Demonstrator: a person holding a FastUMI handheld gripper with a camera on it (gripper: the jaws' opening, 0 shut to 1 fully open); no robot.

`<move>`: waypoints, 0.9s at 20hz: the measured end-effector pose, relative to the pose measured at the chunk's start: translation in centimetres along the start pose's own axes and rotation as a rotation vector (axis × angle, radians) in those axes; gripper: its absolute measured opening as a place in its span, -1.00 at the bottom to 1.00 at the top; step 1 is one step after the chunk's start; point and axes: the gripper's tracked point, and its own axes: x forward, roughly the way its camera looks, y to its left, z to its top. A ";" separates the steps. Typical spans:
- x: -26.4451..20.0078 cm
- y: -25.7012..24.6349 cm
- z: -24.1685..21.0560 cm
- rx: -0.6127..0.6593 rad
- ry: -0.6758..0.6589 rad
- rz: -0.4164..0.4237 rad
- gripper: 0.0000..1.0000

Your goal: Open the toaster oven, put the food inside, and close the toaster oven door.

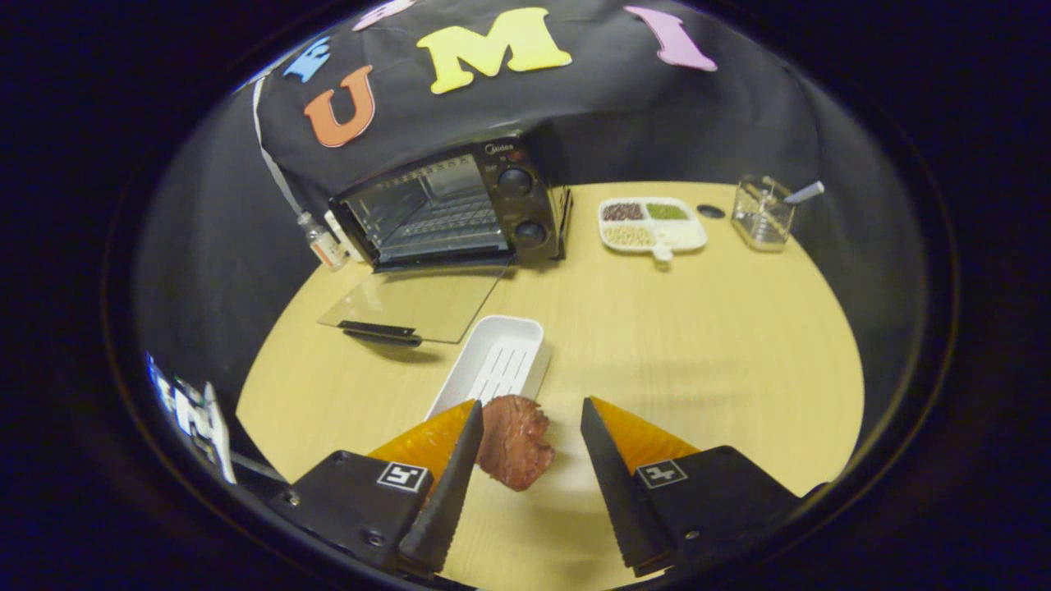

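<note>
Gripper view. The gripper (pixel 530 439) has its jaws spread apart. Between them lies the food, a reddish-brown slab of cooked meat (pixel 514 442) with a ridged, fibrous surface. It sits against the left finger; a clear gap separates it from the right finger, so only one finger may be touching it and the jaws are not clamped on it. Whether the slab rests on the desk or is lifted cannot be told.

Just beyond the meat stands a white rectangular plastic tray (pixel 501 361) with a slotted floor, empty, on the round pale wooden desk (pixel 706 328). Further on is the black toaster oven (pixel 460 205) with two dark knobs on its right panel. Its glass door (pixel 415 305) is already folded down flat toward the gripper, handle at the near edge, and the wire rack inside is exposed. The opening step appears done; loading and closing remain.

Handling assessment: the slab looks light, soft and pliable, and possibly greasy, so it may sag or slip under a weak pinch. Recommended hold: across the thick middle of the slab, both fingers on opposite broad faces, with moderate pressure to avoid tearing the fibres. Carry it level over the tray and the lowered door to the rack.

Well apart to the right are a white divided dish of beans and grains (pixel 653 223) and a clear glass container (pixel 764 215).
</note>
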 end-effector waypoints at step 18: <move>-3.2 2.6 4.0 0.325 0.006 0.234 -0.66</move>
